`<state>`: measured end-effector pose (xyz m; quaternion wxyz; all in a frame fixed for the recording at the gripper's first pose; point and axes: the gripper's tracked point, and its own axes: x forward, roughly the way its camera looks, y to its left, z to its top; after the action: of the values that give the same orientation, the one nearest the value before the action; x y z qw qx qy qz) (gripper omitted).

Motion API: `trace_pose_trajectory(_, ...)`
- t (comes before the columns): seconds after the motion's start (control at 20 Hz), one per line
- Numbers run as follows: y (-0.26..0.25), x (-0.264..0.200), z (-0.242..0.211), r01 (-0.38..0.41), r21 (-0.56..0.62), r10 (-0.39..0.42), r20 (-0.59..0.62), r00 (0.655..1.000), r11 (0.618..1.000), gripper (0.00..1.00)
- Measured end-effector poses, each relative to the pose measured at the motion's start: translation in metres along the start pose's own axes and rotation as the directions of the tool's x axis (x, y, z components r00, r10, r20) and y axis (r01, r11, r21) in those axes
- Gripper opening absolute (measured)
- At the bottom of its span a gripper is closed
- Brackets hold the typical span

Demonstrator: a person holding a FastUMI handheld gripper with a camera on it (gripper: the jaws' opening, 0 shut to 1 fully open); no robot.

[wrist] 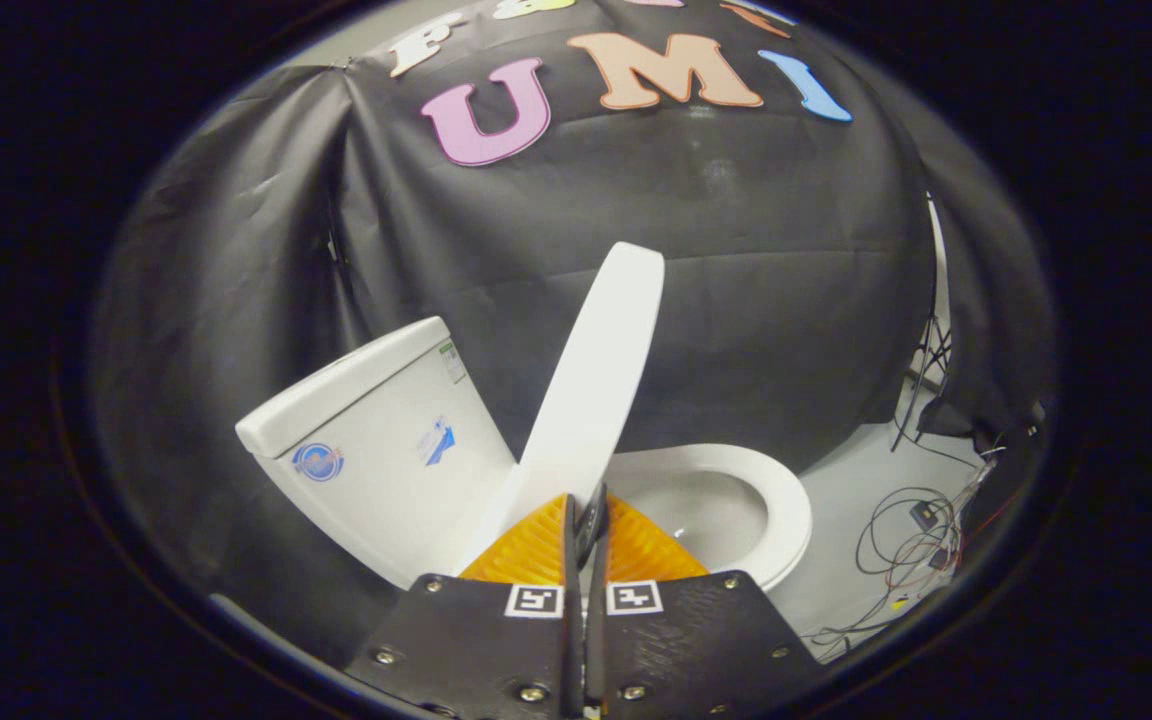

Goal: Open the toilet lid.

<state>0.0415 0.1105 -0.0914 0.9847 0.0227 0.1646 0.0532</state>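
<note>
Gripper clenched, fingers nearly together, against the lower edge of the toilet lid. Lid raised, tilted toward tank. Seat down, bowl exposed.

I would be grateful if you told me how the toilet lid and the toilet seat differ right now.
The toilet lid stands raised, tilted toward the tank; the toilet seat lies flat on the bowl. The lid is a solid panel seen nearly edge-on; the seat is an open ring. The lid's lower edge sits at the tips of the hand-held gripper, whose fingers are nearly closed; the seat lies beyond them, untouched. Both are glossy white.
</note>
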Motion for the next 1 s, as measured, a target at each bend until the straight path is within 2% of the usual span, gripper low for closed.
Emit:
trace_pose_trajectory(0.2,0.002,-0.001,0.001,-0.019,0.011,0.019,0.028,0.999,1.0,0.02)
trace_pose_trajectory(0.55,0.014,-0.005,0.005,-0.048,-0.04,0.05,0.062,0.997,0.998,0.02)
trace_pose_trajectory(1.0,0.026,-0.003,0.007,-0.097,-0.013,0.098,0.066,0.993,0.995,0.02)
